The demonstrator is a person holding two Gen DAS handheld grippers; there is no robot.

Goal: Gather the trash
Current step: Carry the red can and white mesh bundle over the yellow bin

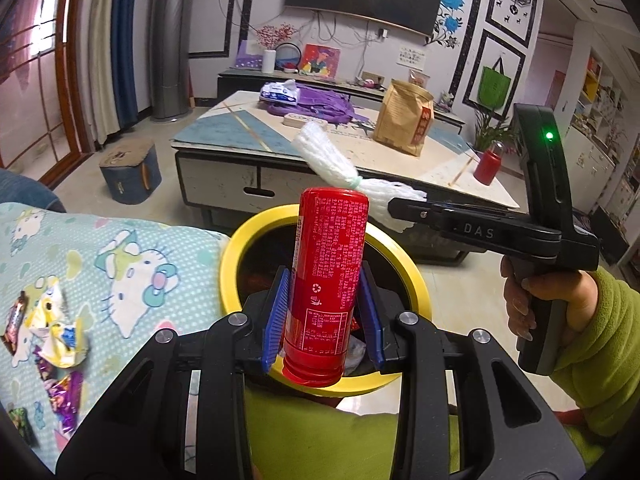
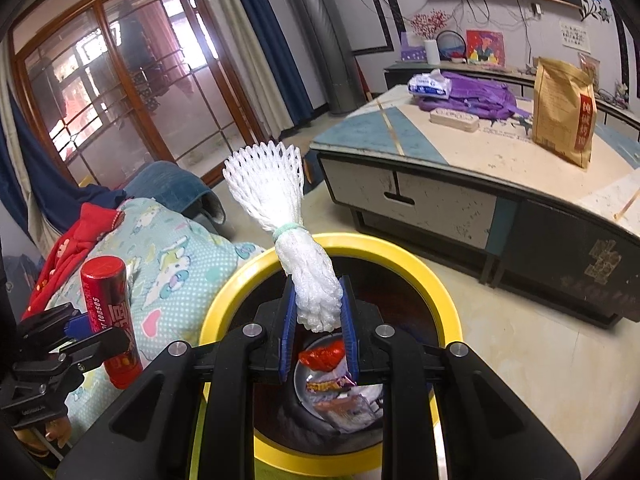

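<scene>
- left gripper (image 1: 323,312) clamps a red can (image 1: 326,280); right gripper (image 2: 319,320) clamps a foam net (image 2: 298,248), both over the bin (image 2: 400,256).
- wrappers in bin (image 2: 340,380); more wrappers (image 1: 56,332) wait on the blanket (image 1: 132,256).

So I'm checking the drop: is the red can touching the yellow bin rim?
Cannot tell. In the left wrist view the red can, clamped by the left gripper, overlaps the yellow bin rim; the right wrist view hides its base.
</scene>
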